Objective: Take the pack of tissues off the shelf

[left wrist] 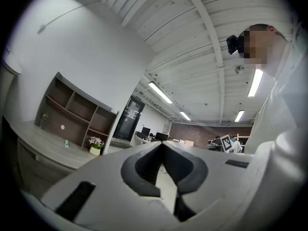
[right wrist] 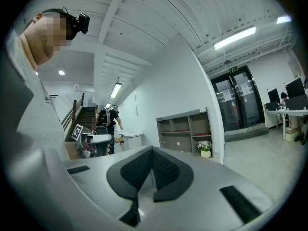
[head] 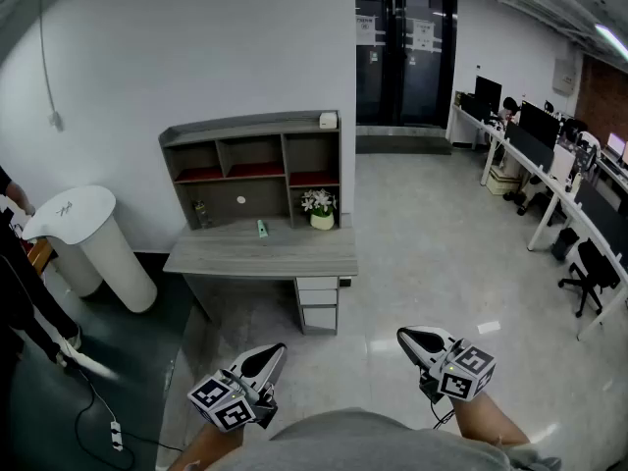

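A small pale pack of tissues [head: 329, 120] lies on top of the grey shelf unit [head: 253, 170], at its right end. The shelf stands on a grey desk [head: 265, 253] against the white wall. Both grippers are held low in front of the person, well short of the desk. My left gripper [head: 274, 353] points toward the desk with its jaws shut and nothing between them [left wrist: 162, 146]. My right gripper [head: 405, 338] is also shut and empty [right wrist: 152, 150]. In the right gripper view the shelf [right wrist: 186, 129] shows far ahead, with the pack [right wrist: 204, 109] on its top.
A pot of white flowers [head: 319, 209] and a small green item [head: 262, 229] sit on the desk, with a drawer unit [head: 317, 307] below. A white round stand [head: 88, 234] and a person [head: 15, 292] are at the left. Office desks and chairs [head: 549, 165] line the right.
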`<state>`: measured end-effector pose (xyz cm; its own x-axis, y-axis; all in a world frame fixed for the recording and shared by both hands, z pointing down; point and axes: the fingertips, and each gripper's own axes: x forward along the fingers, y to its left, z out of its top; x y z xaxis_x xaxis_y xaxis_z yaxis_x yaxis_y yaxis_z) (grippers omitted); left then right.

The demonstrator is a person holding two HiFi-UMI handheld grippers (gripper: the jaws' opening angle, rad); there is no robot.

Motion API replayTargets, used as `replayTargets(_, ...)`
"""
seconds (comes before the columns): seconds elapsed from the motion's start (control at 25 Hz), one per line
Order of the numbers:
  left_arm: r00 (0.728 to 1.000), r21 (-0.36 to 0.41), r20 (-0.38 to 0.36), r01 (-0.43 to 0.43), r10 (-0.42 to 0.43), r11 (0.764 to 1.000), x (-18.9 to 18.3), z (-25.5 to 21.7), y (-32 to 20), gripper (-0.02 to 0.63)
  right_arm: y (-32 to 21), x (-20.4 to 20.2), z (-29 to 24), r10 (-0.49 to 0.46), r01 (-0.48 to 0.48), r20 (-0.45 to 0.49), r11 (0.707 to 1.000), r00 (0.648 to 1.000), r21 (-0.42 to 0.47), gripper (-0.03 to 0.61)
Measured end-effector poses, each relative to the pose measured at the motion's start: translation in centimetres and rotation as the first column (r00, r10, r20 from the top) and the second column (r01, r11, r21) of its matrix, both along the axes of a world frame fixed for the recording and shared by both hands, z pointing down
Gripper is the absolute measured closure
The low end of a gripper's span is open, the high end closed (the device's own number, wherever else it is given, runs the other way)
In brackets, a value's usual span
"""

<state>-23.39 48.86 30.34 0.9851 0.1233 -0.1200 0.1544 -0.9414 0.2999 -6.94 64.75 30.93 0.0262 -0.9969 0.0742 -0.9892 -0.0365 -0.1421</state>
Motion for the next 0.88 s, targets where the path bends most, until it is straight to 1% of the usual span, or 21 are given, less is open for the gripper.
replayTargets(0.44,1.000,-0.011,0.007,-0.005,0.005,1.000,0.8,0.3,1.2,0.600,0.9,0.4,0.0,-0.006,0.006,-0.012,1.000,1.000,-0.012,0.568)
replayTargets(0.68,1.000,-0.017,0.009,0.000,0.000,1.000,1.9,0.3,2.2,0.600,1.7,0.9,0.6,-0.014,0.014,-0.014,0.999,1.000,-0.036,0.563)
replayTargets(0.88,1.000,0.009,0.011,-0.005,0.005,1.000,3.3,0.0,4.2,0.600,3.7,1.5,0.5,-0.042,0.041,-0.014,0.999,0.999,-0.022,0.558)
